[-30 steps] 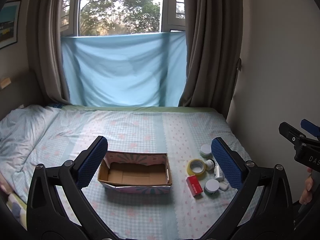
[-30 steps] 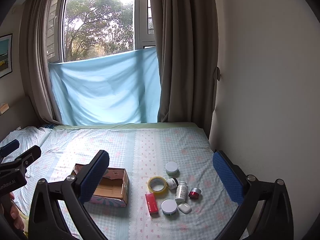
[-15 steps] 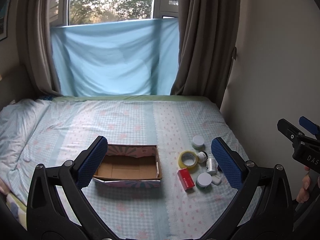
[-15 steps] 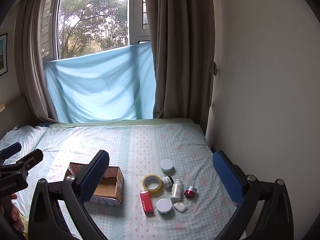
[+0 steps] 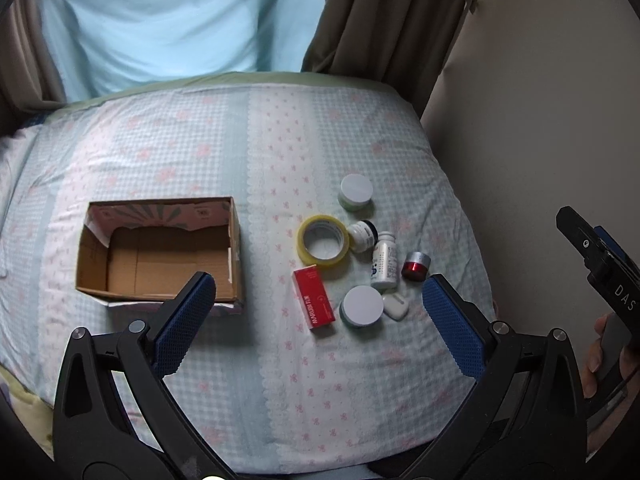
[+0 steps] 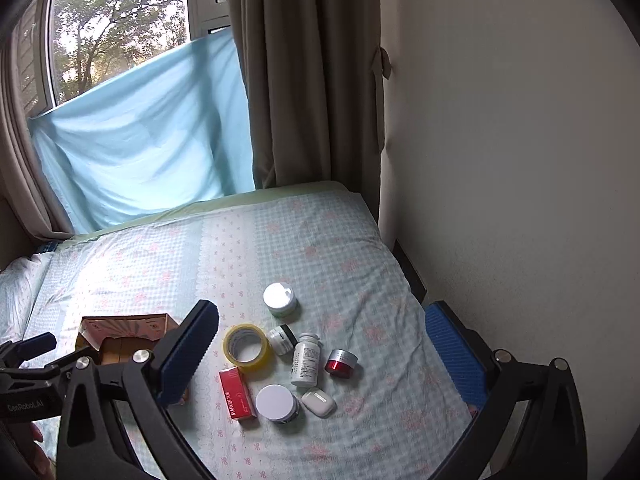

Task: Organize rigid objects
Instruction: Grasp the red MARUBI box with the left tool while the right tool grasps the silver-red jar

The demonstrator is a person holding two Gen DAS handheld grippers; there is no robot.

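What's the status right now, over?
Left gripper open, right gripper open, both holding nothing. Box empty; tape, jars, bottle loose on bed. Nothing in the way.

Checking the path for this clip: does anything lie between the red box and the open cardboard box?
Nothing visible does. The red box lies right of the cardboard box, with only bare bedsheet between them; the tape roll sits farther back.

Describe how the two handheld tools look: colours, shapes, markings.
Both match. The left tool has two glossy black plastic fingers branching in a V, each tipped with a blue dimpled rubber pad and fixed with silver round bolts. The right tool is built the same. Seen from the other camera, the left tool's black body bears white "GenRobot.AI" lettering; the right's shows "DAS".
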